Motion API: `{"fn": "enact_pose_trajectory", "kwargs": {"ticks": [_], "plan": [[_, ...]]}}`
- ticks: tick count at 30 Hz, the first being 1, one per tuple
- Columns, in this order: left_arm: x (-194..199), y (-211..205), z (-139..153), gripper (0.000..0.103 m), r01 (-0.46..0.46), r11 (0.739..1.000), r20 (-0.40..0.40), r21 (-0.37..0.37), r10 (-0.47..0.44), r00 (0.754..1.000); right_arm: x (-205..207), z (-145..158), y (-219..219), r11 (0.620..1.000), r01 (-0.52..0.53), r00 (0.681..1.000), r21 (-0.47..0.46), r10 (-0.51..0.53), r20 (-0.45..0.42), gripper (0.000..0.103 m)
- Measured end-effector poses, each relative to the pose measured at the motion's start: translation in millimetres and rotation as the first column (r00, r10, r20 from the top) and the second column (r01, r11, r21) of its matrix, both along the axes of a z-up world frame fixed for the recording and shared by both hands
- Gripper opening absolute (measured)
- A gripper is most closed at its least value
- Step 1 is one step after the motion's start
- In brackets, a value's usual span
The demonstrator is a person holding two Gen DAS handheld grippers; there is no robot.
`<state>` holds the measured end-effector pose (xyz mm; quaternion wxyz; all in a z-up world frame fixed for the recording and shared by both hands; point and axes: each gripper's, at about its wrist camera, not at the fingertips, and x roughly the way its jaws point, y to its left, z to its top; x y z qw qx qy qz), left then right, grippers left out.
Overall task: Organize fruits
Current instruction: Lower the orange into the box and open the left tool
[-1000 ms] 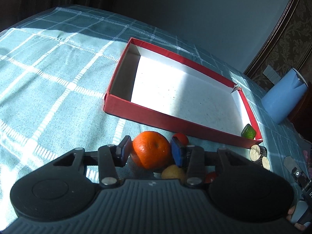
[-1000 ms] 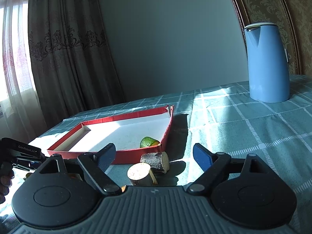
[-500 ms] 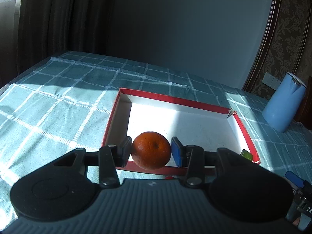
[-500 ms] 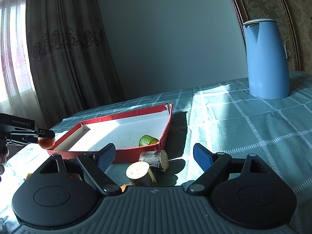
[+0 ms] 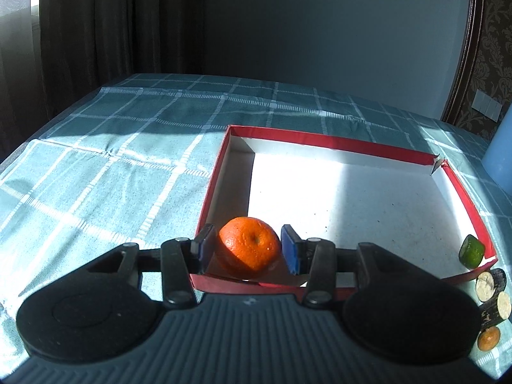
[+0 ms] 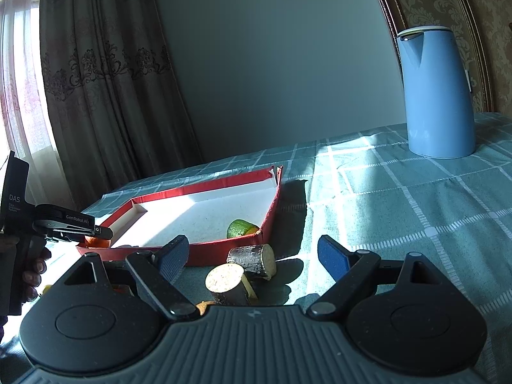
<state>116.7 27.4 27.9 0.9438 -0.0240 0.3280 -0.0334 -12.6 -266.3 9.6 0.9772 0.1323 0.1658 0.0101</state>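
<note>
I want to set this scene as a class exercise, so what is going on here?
A person with a gripper in each hand is sorting fruit into a red box. The left gripper has an orange between its jaws, low in the box's near corner; they have just been opening, so it is being let go. A green fruit already lies inside. The right gripper is open above two wooden logs.

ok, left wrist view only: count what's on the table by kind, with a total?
Orange citrus fruits: 2
Green cut fruit piece: 1
Short wooden log pieces: 2
Red cardboard tray with white floor: 1
Pale blue jug: 1
Total: 7
</note>
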Motion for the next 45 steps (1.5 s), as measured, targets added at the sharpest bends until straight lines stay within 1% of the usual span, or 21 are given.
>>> {"fn": "enact_pose_trajectory", "kwargs": {"ticks": [2, 4, 6, 8, 10, 11, 12, 14, 17, 21, 24, 27, 32, 39, 45], "plan": [[-8.4, 2.7, 3.3, 0.057, 0.010, 1.000, 0.023, -0.021, -0.010, 1.000, -0.1, 0.1, -0.4, 1.000, 0.003, 1.000, 0.003, -0.003, 0.000, 0.091], [-19.5, 1.6, 9.7, 0.067, 0.002, 1.000, 0.053, -0.021, -0.001, 0.999, 0.2, -0.1, -1.1, 1.000, 0.004, 1.000, 0.006, -0.004, -0.003, 0.091], [-40.5, -3.3, 19.2, 0.085, -0.013, 1.000, 0.121, 0.010, 0.012, 0.993, -0.1, -0.4, -2.1, 1.000, 0.005, 1.000, 0.010, -0.005, -0.002, 0.091], [-63.5, -9.3, 24.9, 0.091, -0.014, 0.999, 0.171, 0.038, 0.007, 0.985, -0.1, -0.5, -2.3, 1.000, 0.006, 1.000, 0.012, -0.006, -0.003, 0.091], [-84.4, -15.4, 25.1, 0.096, -0.022, 0.998, 0.197, 0.065, 0.009, 0.980, -0.3, -0.6, -2.3, 1.000, 0.007, 1.000, 0.013, -0.007, -0.002, 0.092], [-93.9, -17.7, 23.3, 0.101, -0.033, 0.996, 0.208, 0.077, 0.016, 0.978, -0.3, -0.6, -2.3, 1.000, 0.008, 1.000, 0.013, -0.008, -0.003, 0.092], [-100.5, -18.9, 21.1, 0.102, -0.036, 0.996, 0.219, 0.085, 0.017, 0.976, -0.1, -0.7, -2.2, 1.000, 0.008, 1.000, 0.014, -0.008, -0.004, 0.092], [-116.5, -22.0, 11.3, 0.103, -0.059, 0.992, 0.243, 0.114, 0.030, 0.970, -0.2, -0.7, -2.3, 1.000, 0.010, 1.000, 0.017, -0.010, -0.007, 0.092], [-125.3, -23.5, -3.5, 0.103, -0.088, 0.986, 0.251, 0.144, 0.050, 0.967, 1.0, -1.4, -3.5, 1.000, 0.011, 1.000, 0.025, -0.011, -0.014, 0.092], [-127.2, -19.6, -17.5, 0.103, -0.103, 0.986, 0.248, 0.132, 0.068, 0.966, 2.2, -2.3, -4.8, 0.999, 0.012, 1.000, 0.034, -0.011, -0.024, 0.093], [-127.3, -15.6, -17.3, 0.103, -0.107, 0.988, 0.250, 0.113, 0.076, 0.965, 3.5, -3.3, -6.3, 0.999, 0.016, 0.999, 0.043, -0.014, -0.033, 0.093], [-125.6, -15.7, -19.9, 0.103, -0.113, 0.987, 0.234, 0.117, 0.083, 0.969, 3.2, -4.0, -7.6, 0.998, 0.020, 0.999, 0.052, -0.019, -0.034, 0.093], [-124.3, -10.2, -21.9, 0.103, -0.108, 0.990, 0.215, 0.087, 0.087, 0.973, 2.1, -3.9, -9.3, 0.998, 0.029, 0.999, 0.060, -0.027, -0.028, 0.093], [-125.5, -5.2, -21.5, 0.103, -0.127, 0.990, 0.217, 0.062, 0.111, 0.970, -0.3, -2.9, -10.2, 0.997, 0.028, 1.000, 0.066, -0.027, -0.008, 0.093], [-125.2, -1.9, -20.9, 0.103, -0.125, 0.991, 0.211, 0.044, 0.113, 0.971, -1.3, -1.3, -9.5, 0.998, 0.026, 1.000, 0.063, -0.026, -0.005, 0.093]]}}
